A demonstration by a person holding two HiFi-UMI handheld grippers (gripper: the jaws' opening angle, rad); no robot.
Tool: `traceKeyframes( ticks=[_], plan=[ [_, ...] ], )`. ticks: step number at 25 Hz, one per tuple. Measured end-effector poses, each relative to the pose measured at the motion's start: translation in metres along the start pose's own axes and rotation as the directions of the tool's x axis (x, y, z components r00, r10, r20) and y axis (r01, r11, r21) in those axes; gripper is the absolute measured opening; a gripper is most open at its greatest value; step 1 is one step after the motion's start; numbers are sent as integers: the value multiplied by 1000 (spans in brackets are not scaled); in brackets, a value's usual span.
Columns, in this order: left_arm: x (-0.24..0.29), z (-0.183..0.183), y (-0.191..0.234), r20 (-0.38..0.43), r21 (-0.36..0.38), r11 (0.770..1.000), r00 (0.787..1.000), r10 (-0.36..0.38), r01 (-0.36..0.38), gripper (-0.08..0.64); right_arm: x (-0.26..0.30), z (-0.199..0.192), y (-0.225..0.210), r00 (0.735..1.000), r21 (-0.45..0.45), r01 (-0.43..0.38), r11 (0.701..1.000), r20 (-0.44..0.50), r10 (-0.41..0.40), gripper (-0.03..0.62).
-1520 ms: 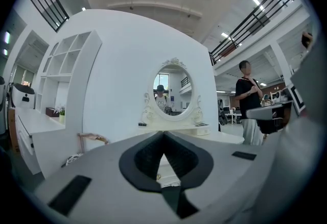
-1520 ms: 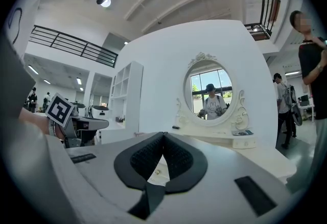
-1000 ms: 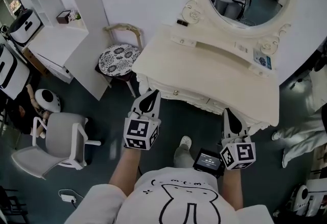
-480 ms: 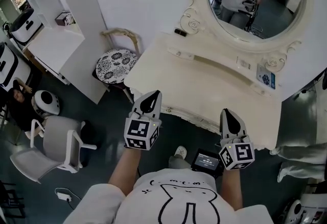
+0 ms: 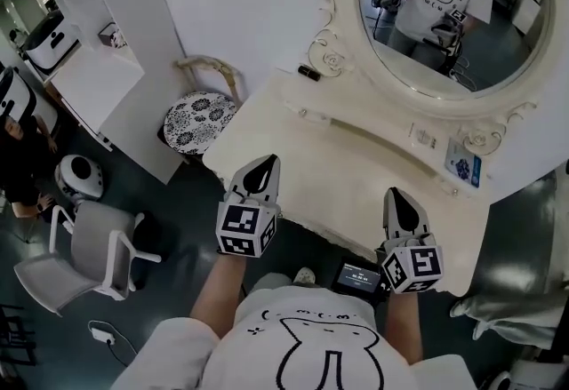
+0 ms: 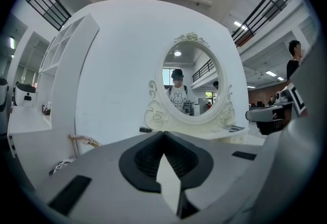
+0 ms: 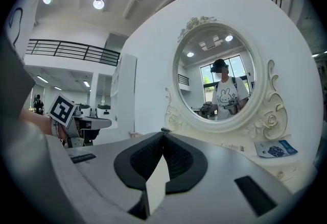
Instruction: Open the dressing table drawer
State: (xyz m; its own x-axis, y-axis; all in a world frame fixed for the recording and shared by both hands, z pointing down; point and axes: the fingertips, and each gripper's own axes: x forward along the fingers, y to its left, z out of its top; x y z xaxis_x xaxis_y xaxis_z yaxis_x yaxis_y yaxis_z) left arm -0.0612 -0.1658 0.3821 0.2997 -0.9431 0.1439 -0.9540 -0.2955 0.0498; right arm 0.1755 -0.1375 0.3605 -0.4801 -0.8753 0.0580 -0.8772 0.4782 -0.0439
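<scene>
Drawer is sitting in the front of the table (image 5: 356, 175), now hiding under its near edge in the head view; a second ago its front and knob were showing. We're closing in: table and mirror (image 5: 444, 6) are filling more of the frame, and both claws are now reaching over the table edge instead of stopping short. Left gripper (image 5: 263, 164) and right gripper (image 5: 396, 198) are both riding with jaws together, nothing between them. We're judging this as approach only, still needing to drop lower and open a claw for the knob.
</scene>
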Motion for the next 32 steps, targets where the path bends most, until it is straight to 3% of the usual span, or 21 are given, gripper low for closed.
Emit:
traceKeyframes(
  ticks=[15,32],
  plan=[
    [68,-4,9,-33,8,1000,999,6,-5,22,37,-10,-51,999,49,45,998,-9,-45,12],
    [168,-49,35,-178,-40,997,981,-76,70,112,110,-43,-96,988,68,111,991,-114,-103,12]
  ],
)
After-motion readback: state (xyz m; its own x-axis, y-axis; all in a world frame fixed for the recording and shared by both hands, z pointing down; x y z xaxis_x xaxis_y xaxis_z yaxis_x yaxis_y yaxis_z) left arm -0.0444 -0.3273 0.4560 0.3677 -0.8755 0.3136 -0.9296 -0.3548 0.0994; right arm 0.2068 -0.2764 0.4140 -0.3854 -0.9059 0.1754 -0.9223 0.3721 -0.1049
